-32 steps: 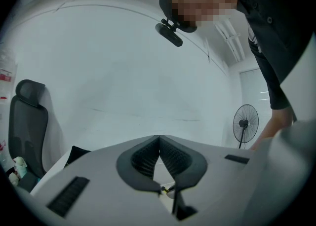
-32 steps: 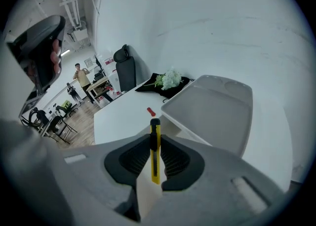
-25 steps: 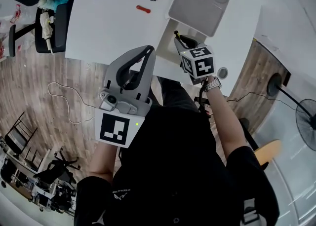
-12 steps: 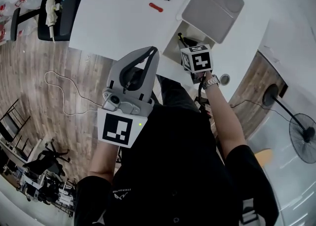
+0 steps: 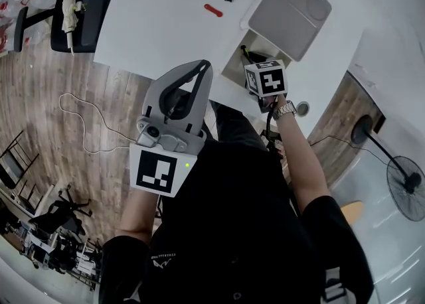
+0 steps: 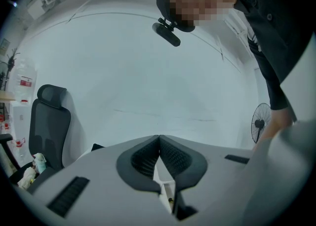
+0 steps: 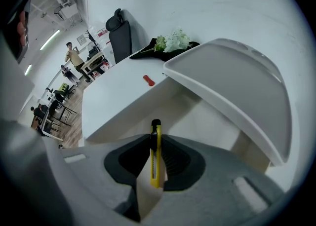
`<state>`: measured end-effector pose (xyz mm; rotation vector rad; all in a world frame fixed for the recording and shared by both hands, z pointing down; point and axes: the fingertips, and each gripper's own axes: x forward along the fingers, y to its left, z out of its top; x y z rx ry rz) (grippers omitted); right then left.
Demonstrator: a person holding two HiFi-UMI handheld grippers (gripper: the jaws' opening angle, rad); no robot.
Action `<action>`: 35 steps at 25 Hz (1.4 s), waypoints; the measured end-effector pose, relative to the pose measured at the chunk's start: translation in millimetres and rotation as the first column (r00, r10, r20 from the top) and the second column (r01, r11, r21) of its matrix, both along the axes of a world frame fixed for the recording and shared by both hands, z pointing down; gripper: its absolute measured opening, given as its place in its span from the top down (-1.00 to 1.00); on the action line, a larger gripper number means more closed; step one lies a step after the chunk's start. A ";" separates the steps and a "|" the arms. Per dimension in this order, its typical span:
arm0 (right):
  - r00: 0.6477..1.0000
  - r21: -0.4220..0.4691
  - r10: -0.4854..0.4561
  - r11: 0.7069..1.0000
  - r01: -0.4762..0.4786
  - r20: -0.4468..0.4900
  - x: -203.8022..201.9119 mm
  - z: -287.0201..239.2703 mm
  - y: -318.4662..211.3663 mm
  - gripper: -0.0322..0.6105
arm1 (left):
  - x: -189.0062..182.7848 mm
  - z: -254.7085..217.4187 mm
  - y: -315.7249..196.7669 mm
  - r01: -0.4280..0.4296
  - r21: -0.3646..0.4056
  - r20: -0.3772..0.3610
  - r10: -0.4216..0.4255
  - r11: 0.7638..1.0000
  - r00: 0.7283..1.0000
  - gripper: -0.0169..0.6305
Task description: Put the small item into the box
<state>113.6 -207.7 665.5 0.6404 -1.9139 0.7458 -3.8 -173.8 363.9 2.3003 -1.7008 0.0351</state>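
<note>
A white box (image 5: 234,64) stands open on the white table, its grey lid (image 5: 289,10) tipped back. My right gripper (image 5: 255,64) is over the box's opening, shut on a yellow utility knife (image 7: 155,153). The knife stands upright between the pads, and its black tip (image 7: 155,122) points into the box (image 7: 197,116). My left gripper (image 5: 203,65) is held by the table's near edge, left of the box. Its jaws meet at the tips (image 6: 159,138), nothing is in them, and it aims up at a pale wall.
A small red item (image 5: 214,9) lies on the table (image 5: 153,24) beyond the box. White flowers on a dark cloth (image 7: 170,41) lie at the far edge. An office chair (image 5: 76,14) stands left of the table, a fan (image 5: 406,180) to the right.
The head view has shifted a little. My right gripper still holds the knife over the open box, and my left gripper stays shut near the table edge.
</note>
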 end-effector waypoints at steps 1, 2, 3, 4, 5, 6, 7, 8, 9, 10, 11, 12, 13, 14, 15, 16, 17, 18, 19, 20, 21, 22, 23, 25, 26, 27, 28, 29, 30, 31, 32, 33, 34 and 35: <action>1.000 -0.002 -0.004 1.000 0.005 0.003 -0.4 -0.3 0.8 0.68 | 0.4 -0.2 -0.5 -0.003 0.001 -0.001 0.003 1.000 1.000 0.93; 1.000 -0.003 -0.007 1.000 0.007 0.005 -1.0 -0.7 1.4 0.66 | 0.9 0.1 -0.8 -0.005 0.000 -0.002 0.005 1.000 1.000 0.93; 1.000 -0.004 -0.008 1.000 0.008 0.007 -1.6 -1.0 2.1 0.65 | 1.5 0.5 -0.8 -0.009 -0.003 -0.004 0.009 1.000 1.000 0.93; 1.000 -0.005 -0.008 1.000 0.008 0.008 -2.2 -1.4 2.7 0.65 | 2.1 0.7 -0.3 -0.013 -0.004 -0.006 0.013 1.000 1.000 0.93; 1.000 -0.005 -0.007 1.000 0.008 0.008 -2.5 -1.9 3.1 0.65 | 3.0 0.5 0.4 -0.018 -0.005 -0.007 0.018 1.000 1.000 0.93; 1.000 -0.002 -0.005 1.000 0.005 0.009 -2.3 -2.7 2.9 0.64 | 4.0 0.3 1.1 -0.024 -0.005 -0.006 0.024 1.000 1.000 0.93; 1.000 0.002 -0.001 1.000 0.001 0.012 -1.8 -4.0 2.2 0.64 | 5.1 0.4 1.8 -0.031 -0.005 -0.005 0.031 1.000 1.000 0.93; 1.000 0.008 0.004 1.000 -0.005 0.016 -1.1 -5.5 1.4 0.64 | 6.1 0.9 2.4 -0.038 -0.006 -0.004 0.038 0.999 0.999 0.93; 1.000 0.014 0.011 1.000 -0.012 0.022 -0.5 -7.4 0.5 0.64 | 6.9 1.7 2.7 -0.044 -0.008 -0.003 0.044 0.999 0.999 0.93; 0.999 0.021 0.019 1.000 -0.019 0.026 0.4 -9.7 -0.5 0.64 | 7.6 2.5 2.7 -0.050 -0.010 -0.003 0.050 0.999 0.999 0.93; 0.999 0.028 0.025 0.999 -0.026 0.030 1.3 -12.4 -1.6 0.64 | 8.1 2.9 2.4 -0.055 -0.011 -0.003 0.055 0.998 0.998 0.93; 0.999 0.034 0.031 0.999 -0.032 0.035 2.2 -15.4 -2.6 0.64 | 8.7 2.6 1.6 -0.061 -0.009 -0.004 0.061 0.998 0.998 0.93; 0.998 0.037 0.036 0.999 -0.037 0.043 3.1 -18.6 -3.2 0.64 | 9.3 1.8 0.7 -0.068 -0.007 -0.006 0.068 0.998 0.998 0.93; 0.998 0.037 0.042 0.998 -0.043 0.052 4.2 -21.6 -3.4 0.64 | 10.1 0.7 -0.5 -0.075 -0.003 -0.007 0.074 0.997 0.997 0.93; 0.997 0.034 0.049 0.998 -0.051 0.062 5.6 -24.6 -3.3 0.64 | 11.0 -0.7 -1.9 -0.082 0.001 -0.007 0.082 0.997 0.997 0.93; 0.996 0.031 0.060 0.998 -0.063 0.072 7.5 -27.5 -3.3 0.66 | 12.3 -2.1 -3.4 -0.089 0.005 -0.007 0.089 0.996 0.996 0.93; 0.994 0.028 0.075 0.997 -0.077 0.082 9.8 -30.4 -3.4 0.68 | 13.9 -3.4 -4.9 -0.097 0.009 -0.005 0.097 0.995 0.995 0.93; 0.991 0.028 0.092 0.995 -0.095 0.092 12.2 -33.6 -3.9 0.70 | 15.7 -4.5 -6.2 -0.107 0.012 -0.004 0.107 0.994 0.994 0.93; 0.988 0.031 0.111 0.993 -0.115 0.104 14.5 -37.4 -4.9 0.79 | 17.8 -5.4 -7.6 -0.117 0.015 -0.003 0.117 0.993 0.993 0.93; 0.985 0.036 0.130 0.990 -0.135 0.117 16.6 -41.7 -6.1 0.88 | 20.2 -6.1 -8.9 -0.129 0.018 -0.002 0.129 0.992 0.992 0.93; 0.980 0.041 0.147 0.987 -0.154 0.133 18.4 -46.7 -7.3 0.88 | 22.8 -6.7 -10.1 -0.141 0.021 -0.001 0.141 0.990 0.990 0.93; 0.976 0.047 0.161 0.984 -0.170 0.149 20.1 -52.3 -8.1 0.88 | 25.9 -7.5 -11.1 -0.154 0.024 -0.001 0.154 0.988 0.988 0.93; 0.971 0.053 0.172 0.982 -0.183 0.164 22.0 -58.5 -8.4 0.88 | 29.4 -8.4 -11.9 -0.167 0.028 -0.002 0.167 0.986 0.986 0.93; 0.964 0.070 0.189 0.976 -0.205 0.190 26.0 -72.5 -8.4 0.88 | 36.9 -10.4 -13.0 -0.193 0.035 -0.006 0.193 0.981 0.981 0.93; 0.959 0.078 0.197 0.973 -0.216 0.202 27.9 -79.9 -8.0 0.88 | 40.8 -10.8 -13.5 -0.208 0.036 -0.006 0.208 0.977 0.978 0.93; 0.955 0.085 0.206 0.970 -0.229 0.214 29.7 -87.4 -7.4 0.88 | 44.8 -10.8 -14.1 -0.224 0.037 -0.004 0.225 0.974 0.974 0.93; 0.949 0.092 0.217 0.966 -0.243 0.227 31.7 -94.9 -6.7 0.88 | 48.9 -10.5 -15.0 -0.241 0.037 -0.001 0.242 0.970 0.970 0.93; 0.944 0.098 0.228 0.961 -0.257 0.240 33.9 -102.3 -5.9 0.88 | 53.3 -10.1 -16.3 -0.258 0.038 0.000 0.258 0.965 0.966 0.93; 0.938 0.106 0.238 0.957 -0.271 0.252 36.5 -109.5 -5.2 0.88 | 57.9 -9.8 -17.6 -0.274 0.039 0.001 0.274 0.961 0.962 0.93; 0.933 0.113 0.247 0.952 -0.284 0.263 39.3 -116.4 -4.4 0.88 | 62.5 -9.5 -18.8 -0.289 0.040 0.001 0.290 0.956 0.957 0.93; 0.927 0.121 0.255 0.947 -0.296 0.274 42.3 -123.0 -3.7 0.88 | 67.0 -9.2 -19.6 -0.304 0.040 0.001 0.304 0.952 0.953 0.93; 0.922 0.129 0.263 0.943 -0.308 0.284 45.3 -129.5 -2.9 0.88 | 71.2 -8.9 -20.1 -0.317 0.041 0.002 0.317 0.948 0.948 0.93; 0.916 0.135 0.271 0.937 -0.321 0.296 48.4 -136.1 -2.0 0.88 | 75.3 -8.9 -20.4 -0.329 0.042 0.001 0.330 0.943 0.944 0.93; 0.909 0.141 0.281 0.931 -0.336 0.310 51.6 -143.2 -0.9 0.88 | 79.1 -9.1 -20.5 -0.341 0.044 0.000 0.341 0.939 0.940 0.93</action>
